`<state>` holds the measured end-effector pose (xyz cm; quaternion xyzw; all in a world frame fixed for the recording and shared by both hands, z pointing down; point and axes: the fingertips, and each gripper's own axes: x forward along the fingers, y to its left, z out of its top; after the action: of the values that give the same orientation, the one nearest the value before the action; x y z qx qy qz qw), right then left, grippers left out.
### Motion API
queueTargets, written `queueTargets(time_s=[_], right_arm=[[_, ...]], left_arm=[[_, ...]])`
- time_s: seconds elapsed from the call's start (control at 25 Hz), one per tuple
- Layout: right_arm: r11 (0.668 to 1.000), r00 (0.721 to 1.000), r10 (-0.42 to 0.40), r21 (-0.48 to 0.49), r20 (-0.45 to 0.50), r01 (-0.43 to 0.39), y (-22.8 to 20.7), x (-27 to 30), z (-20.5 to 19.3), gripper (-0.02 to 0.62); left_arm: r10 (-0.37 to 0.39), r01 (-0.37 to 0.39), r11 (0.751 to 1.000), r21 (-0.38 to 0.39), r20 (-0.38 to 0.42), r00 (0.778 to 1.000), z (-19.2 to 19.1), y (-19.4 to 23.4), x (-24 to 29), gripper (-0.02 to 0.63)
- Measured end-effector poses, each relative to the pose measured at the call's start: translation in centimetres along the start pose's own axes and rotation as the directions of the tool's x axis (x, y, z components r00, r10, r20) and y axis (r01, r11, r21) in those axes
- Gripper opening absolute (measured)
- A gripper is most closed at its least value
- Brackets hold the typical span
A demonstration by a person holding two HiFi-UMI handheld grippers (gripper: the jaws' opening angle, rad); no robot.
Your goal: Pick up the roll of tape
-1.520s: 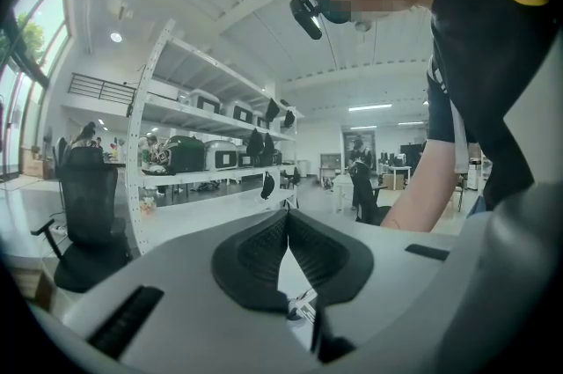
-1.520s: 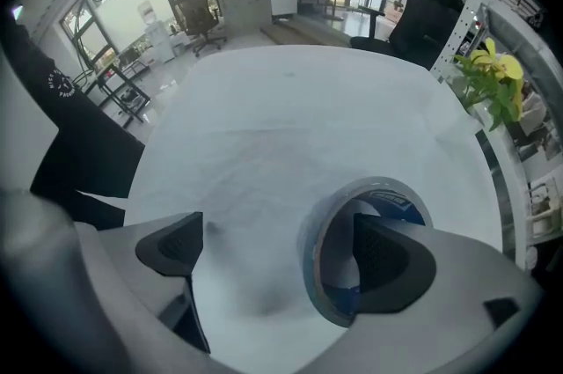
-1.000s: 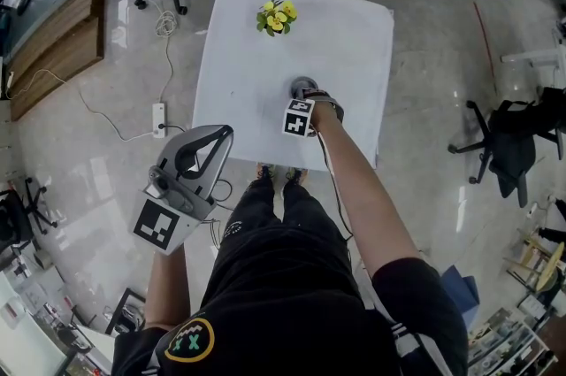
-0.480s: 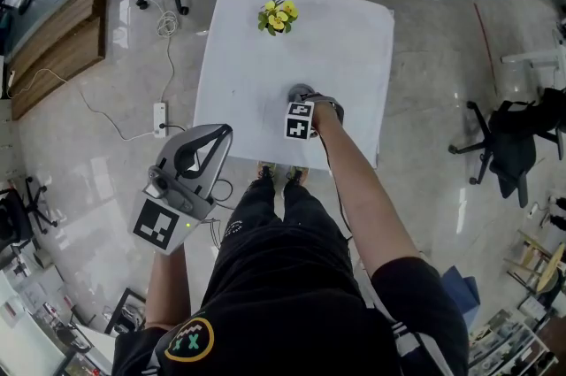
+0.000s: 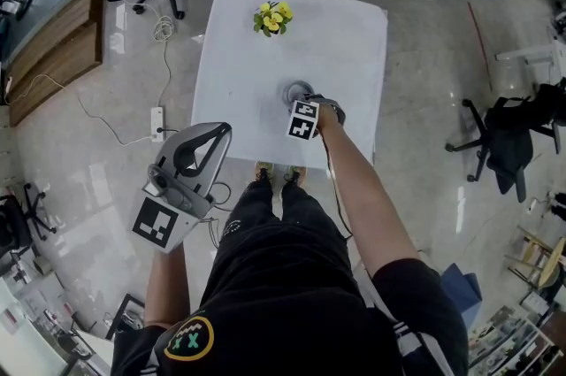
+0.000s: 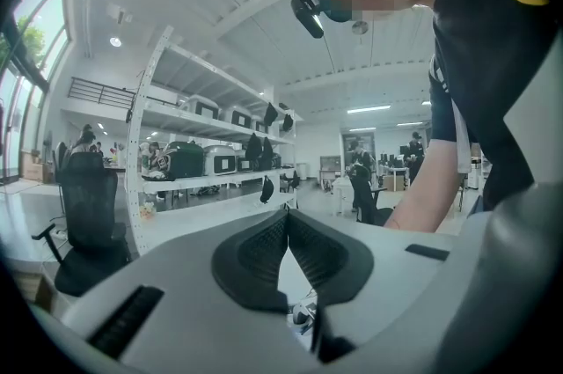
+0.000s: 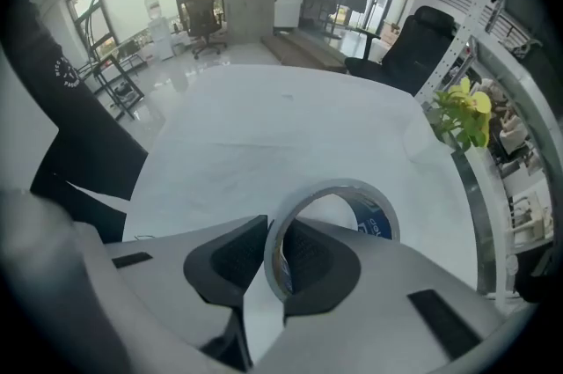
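From the head view, a white square tabletop (image 5: 345, 38) stands on a glossy floor, with a small bunch of yellow flowers (image 5: 273, 18) near its far edge and the roll of tape (image 5: 294, 91) lying flat nearer the person, toward the near side. The right tongs (image 5: 302, 100) point steeply down at the roll's near rim, the marker cube just behind them. The left tongs (image 5: 226, 130) are held off the tabletop's near left corner, over the floor, well apart from the roll. In the left gripper view the two dark pads meet at their tips with nothing between them, and the tongs aim roughly level across the room at white shelving (image 6: 202, 179) and a black office chair (image 6: 84, 214). In the right gripper view the roll is tilted up on the white tabletop. One pad sits outside its wall and the other inside the ring, and the jaws are closing with the tape's wall pinched between them. The flowers show at the right.
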<state>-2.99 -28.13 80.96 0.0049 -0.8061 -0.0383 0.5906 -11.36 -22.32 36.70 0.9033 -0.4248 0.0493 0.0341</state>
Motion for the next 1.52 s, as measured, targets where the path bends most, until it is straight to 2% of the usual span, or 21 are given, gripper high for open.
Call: queueTargets(time_s=[0.24,0.52,0.72,0.96,1.28,1.44,1.52], right_arm=[[0.991,0.987,-0.083,0.119,0.141,0.066,-1.0,-3.7,1.7,0.076],[0.957,0.932,-0.205,0.261,0.298,0.127,-1.5,-10.3,3.5,0.077],[0.912,0.851,-0.337,0.362,0.402,0.190,-2.2,-17.0,4.6,0.077],[0.873,0.749,-0.449,0.417,0.488,0.252,-2.2,-24.6,6.4,0.078],[0.837,0.620,-0.542,0.433,0.568,0.334,-1.5,-33.1,8.0,0.078],[0.828,0.552,-0.559,0.452,0.619,0.332,-0.8,-36.6,8.8,0.078],[0.827,0.532,-0.561,0.445,0.634,0.343,-0.3,-38.3,9.0,0.078]], left_arm=[[-0.024,0.024,1.000,0.012,0.029,0.999,0.8,-0.6,0.4,0.018],[-0.063,0.062,0.998,0.026,0.065,0.996,2.2,-1.1,0.9,0.018],[-0.096,0.093,0.995,0.044,0.081,0.992,3.0,-1.7,1.4,0.018],[-0.126,0.121,0.991,0.058,0.094,0.988,3.5,-2.4,2.0,0.018],[-0.143,0.137,0.988,0.065,0.107,0.984,4.0,-2.6,2.6,0.018],[-0.151,0.145,0.988,0.063,0.108,0.983,4.1,-2.8,2.8,0.018],[-0.153,0.147,0.987,0.059,0.109,0.982,4.1,-2.9,2.9,0.018]])
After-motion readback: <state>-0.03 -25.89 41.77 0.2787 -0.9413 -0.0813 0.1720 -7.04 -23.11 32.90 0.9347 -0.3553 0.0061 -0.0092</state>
